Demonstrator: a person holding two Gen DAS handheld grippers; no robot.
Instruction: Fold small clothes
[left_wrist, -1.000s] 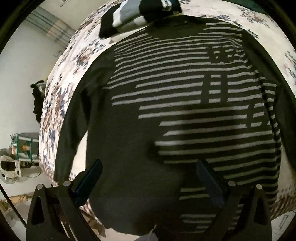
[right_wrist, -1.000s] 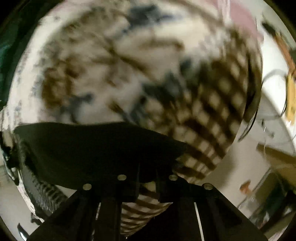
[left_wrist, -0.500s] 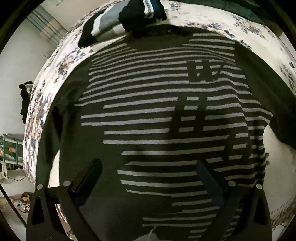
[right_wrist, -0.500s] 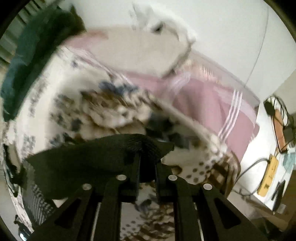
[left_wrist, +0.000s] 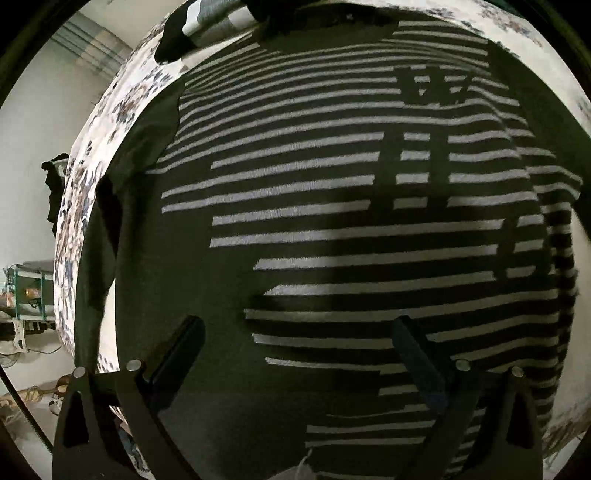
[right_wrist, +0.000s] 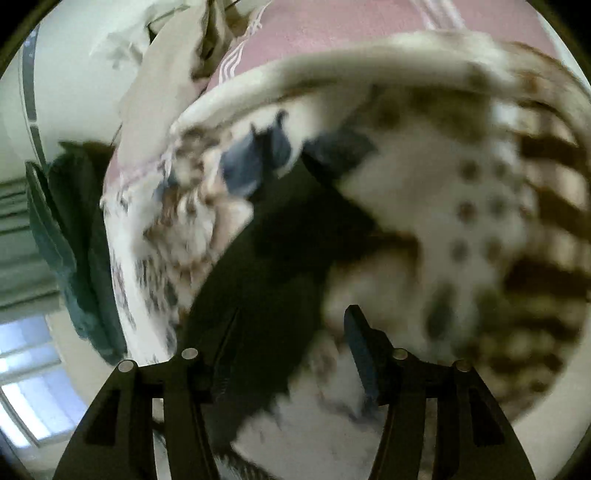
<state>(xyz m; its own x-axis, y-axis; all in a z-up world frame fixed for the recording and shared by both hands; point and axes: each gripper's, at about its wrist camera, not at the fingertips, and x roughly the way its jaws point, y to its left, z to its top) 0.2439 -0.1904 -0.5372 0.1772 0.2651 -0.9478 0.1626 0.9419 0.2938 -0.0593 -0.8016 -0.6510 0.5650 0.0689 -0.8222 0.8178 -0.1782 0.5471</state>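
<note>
Left fingers spread wide and released, hovering above the lower front of the dark striped sweater, nothing between them. Left gripper angled forward and down over the garment, pointing toward its collar. Sweater spread flat, front up, on the floral bedspread, one dark sleeve lying along the bed's edge. Folded striped clothing just past the collar.

Right fingers parted too, gripping nothing; a dark strip of sleeve running up between them, contact with the near finger impossible to judge through blur. Right gripper tilted low over the bedspread, pink blanket beyond.
</note>
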